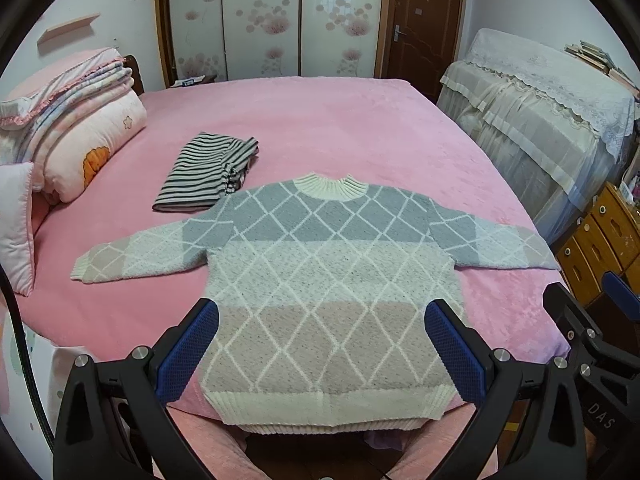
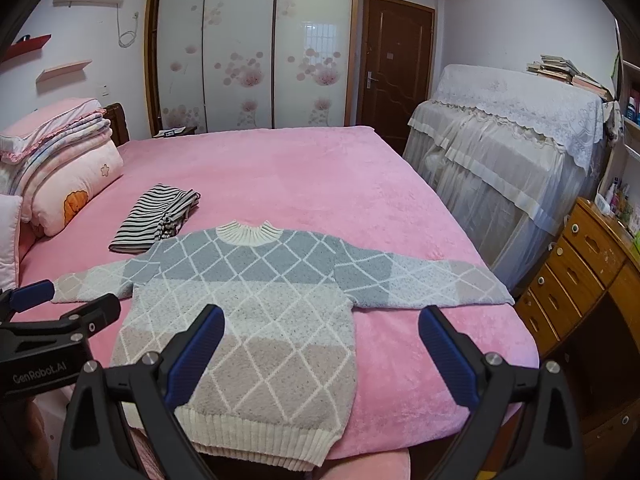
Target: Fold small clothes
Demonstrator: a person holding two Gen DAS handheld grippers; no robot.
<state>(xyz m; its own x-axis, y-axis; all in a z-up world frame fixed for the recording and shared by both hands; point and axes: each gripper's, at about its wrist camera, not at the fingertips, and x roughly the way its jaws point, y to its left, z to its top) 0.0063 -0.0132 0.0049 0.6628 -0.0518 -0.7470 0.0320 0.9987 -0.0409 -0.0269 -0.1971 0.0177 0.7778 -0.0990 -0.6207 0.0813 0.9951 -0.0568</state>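
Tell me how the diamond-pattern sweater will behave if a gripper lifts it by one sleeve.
The sweater is a soft fuzzy knit lying flat on the bed, so it will likely drape limply. Its thick body may drag on the plush cover. The hem already overhangs the bed edge, so a pull could slide it off.

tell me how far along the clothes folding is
Done: the striped garment lies folded on the pink bed, beyond the sweater's left shoulder. In hand: nothing; the left gripper and right gripper are both open, hovering over the hem end. Left: the diamond-pattern sweater lies flat, both sleeves spread out, with no fold made yet.
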